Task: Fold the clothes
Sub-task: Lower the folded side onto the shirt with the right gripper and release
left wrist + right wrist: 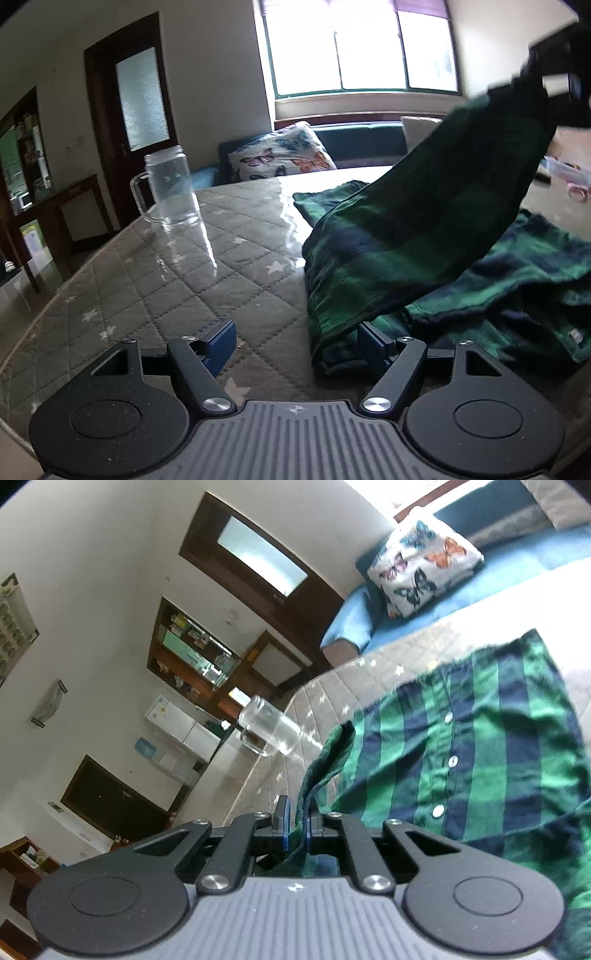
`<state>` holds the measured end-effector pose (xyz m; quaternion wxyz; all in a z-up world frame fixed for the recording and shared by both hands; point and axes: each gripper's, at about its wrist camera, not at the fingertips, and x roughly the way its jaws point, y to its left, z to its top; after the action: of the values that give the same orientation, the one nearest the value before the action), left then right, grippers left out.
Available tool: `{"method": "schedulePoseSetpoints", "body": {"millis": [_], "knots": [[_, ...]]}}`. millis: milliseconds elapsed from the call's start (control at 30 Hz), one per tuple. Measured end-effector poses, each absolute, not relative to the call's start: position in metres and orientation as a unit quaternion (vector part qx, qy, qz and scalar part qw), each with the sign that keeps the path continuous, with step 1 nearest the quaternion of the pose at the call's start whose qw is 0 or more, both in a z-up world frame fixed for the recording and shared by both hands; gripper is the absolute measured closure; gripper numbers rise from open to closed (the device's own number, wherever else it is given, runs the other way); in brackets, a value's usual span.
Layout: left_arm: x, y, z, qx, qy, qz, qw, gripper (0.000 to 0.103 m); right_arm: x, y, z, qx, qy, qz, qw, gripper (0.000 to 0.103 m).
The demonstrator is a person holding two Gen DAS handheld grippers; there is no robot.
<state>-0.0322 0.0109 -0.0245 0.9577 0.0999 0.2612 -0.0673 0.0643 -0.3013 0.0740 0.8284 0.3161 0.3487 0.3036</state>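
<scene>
A green and navy plaid shirt (388, 258) lies rumpled on the grey quilted table cover (166, 295). One part of it is pulled up in a taut band toward the upper right, where my right gripper (554, 77) shows as a dark blur. My left gripper (297, 341) stands open low over the cover; the shirt's near corner lies just inside its right finger (373, 341), with no pad pressing on it. In the right wrist view my right gripper (297, 829) is shut on a bunched edge of the shirt (480, 760), whose white-buttoned front hangs below.
A clear glass mug (170, 188) stands on the cover at the far left, also seen as the mug (266, 731). Behind the table are a blue sofa (362, 140) with a butterfly pillow (284, 155). A clear plastic box (569, 173) sits at the far right.
</scene>
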Motion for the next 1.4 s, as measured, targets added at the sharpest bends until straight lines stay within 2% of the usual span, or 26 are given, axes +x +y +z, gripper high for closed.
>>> {"method": "schedulePoseSetpoints", "body": {"millis": [300, 400, 433, 533, 633, 733, 867, 1067, 1200, 1400], "knots": [[-0.030, 0.011, -0.034, 0.133, 0.266, -0.066, 0.953, 0.029, 0.043, -0.329, 0.089, 0.309, 0.324, 0.276, 0.850, 0.097], [-0.031, 0.009, -0.035, 0.137, 0.267, -0.072, 0.951, 0.038, 0.040, -0.340, 0.076, 0.313, 0.338, 0.253, 0.851, 0.097], [-0.032, 0.008, -0.035, 0.139, 0.268, -0.075, 0.950, 0.045, 0.040, -0.343, 0.068, 0.314, 0.345, 0.243, 0.850, 0.097], [-0.034, 0.006, -0.036, 0.145, 0.269, -0.082, 0.948, 0.053, 0.038, -0.350, 0.043, 0.303, 0.366, 0.202, 0.857, 0.098], [-0.032, 0.007, -0.035, 0.149, 0.273, -0.090, 0.946, 0.053, 0.037, -0.353, 0.017, 0.280, 0.392, 0.162, 0.861, 0.098], [-0.034, 0.011, -0.030, 0.150, 0.279, -0.100, 0.943, 0.051, 0.034, -0.343, -0.007, 0.196, 0.406, 0.121, 0.884, 0.098], [-0.038, 0.017, -0.018, 0.153, 0.276, -0.108, 0.943, 0.051, 0.036, -0.346, -0.027, 0.196, 0.418, 0.122, 0.879, 0.094], [-0.038, 0.023, 0.012, 0.156, 0.244, -0.112, 0.951, 0.051, 0.032, -0.349, -0.026, 0.182, 0.414, 0.126, 0.883, 0.092], [-0.028, 0.024, 0.025, 0.144, 0.235, -0.118, 0.954, 0.051, 0.029, -0.346, -0.019, 0.153, 0.404, 0.127, 0.893, 0.098], [-0.002, 0.002, 0.025, 0.135, 0.237, -0.142, 0.952, 0.054, 0.031, -0.341, -0.014, 0.129, 0.385, 0.115, 0.906, 0.097]]}}
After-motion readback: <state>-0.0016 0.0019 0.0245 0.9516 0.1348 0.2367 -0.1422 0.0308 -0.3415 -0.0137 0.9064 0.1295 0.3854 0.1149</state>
